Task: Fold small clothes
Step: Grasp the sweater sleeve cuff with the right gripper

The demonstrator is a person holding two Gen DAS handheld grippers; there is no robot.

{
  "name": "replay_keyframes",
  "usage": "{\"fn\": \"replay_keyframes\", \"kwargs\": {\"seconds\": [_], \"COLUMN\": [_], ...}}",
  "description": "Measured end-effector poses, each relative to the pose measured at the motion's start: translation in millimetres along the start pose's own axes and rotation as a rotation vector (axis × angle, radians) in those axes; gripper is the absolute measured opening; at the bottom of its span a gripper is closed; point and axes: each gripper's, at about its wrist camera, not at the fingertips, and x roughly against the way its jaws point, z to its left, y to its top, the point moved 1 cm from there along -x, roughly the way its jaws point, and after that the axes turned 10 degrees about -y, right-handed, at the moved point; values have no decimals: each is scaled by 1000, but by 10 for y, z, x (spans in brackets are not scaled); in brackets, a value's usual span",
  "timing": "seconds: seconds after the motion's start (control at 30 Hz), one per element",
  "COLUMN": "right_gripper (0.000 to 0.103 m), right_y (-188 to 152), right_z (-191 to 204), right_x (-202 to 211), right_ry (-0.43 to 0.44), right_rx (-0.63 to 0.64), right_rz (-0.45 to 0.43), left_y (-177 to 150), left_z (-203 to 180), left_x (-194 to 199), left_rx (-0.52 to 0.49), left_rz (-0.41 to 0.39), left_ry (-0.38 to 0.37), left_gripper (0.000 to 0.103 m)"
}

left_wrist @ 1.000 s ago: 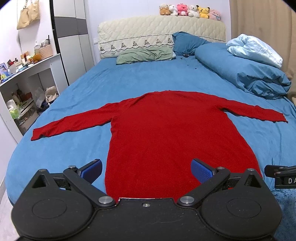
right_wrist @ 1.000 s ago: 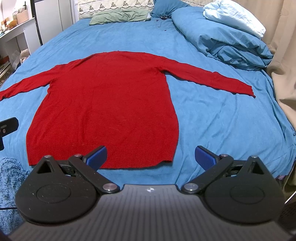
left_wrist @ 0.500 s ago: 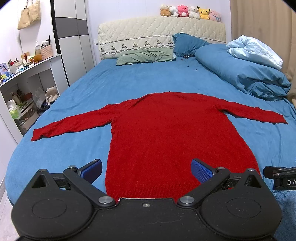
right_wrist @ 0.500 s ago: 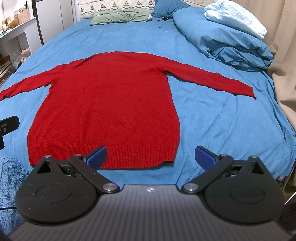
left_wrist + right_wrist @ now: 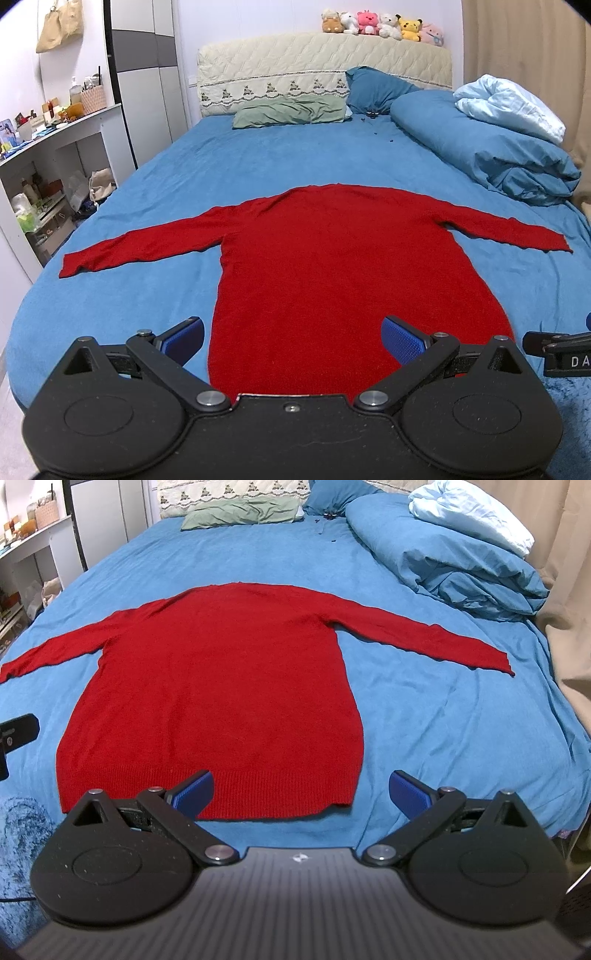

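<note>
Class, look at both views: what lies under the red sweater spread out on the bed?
The red sweater lies flat on the blue bedsheet, which shows all around its body and sleeves. Whatever is directly beneath the fabric is covered, so nothing else can be confirmed there.

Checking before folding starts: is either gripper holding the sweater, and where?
Nothing is held: the left gripper and right gripper are open near the red sweater's hem.

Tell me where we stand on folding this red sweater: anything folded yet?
Done: the red sweater lies flat on the blue bed sheet, both sleeves spread out to the sides. In hand: nothing; the left gripper and right gripper are open near the hem, gripping no cloth. Left: every fold, as no sleeve or hem is turned over yet.
</note>
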Motion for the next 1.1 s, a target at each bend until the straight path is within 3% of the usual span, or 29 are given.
{"fn": "replay_keyframes", "kwargs": {"seconds": [0.17, 0.37, 0.47, 0.63, 0.83, 1.1], "right_gripper": [103, 103, 103, 103, 103, 103], "right_y": [154, 718, 1039, 1476, 1651, 1287], "right_z": [-97, -619, -965, -1400, -1809, -2293], "right_x": [47, 24, -154, -691, -1605, -2638], "right_ry": [1, 5, -25, -111, -105, -144], "right_rx": [-34, -134, -201, -251, -382, -596], "right_rz": [-25, -100, -135, -157, -101, -57], "left_y": [361, 1233, 1705, 2231, 2360, 2161], "left_z": [-27, -311, -537, -863, -1351, -1675], "left_x": [45, -121, -475, -1338, -2417, -3684], "left_rx": [-17, -143, -189, -113, -153, -204], "left_rz": [-45, -169, -186, -103, -59, 64], "left_ry": [-25, -80, -145, -286, -238, -209], "left_gripper": [103, 103, 103, 103, 103, 103]}}
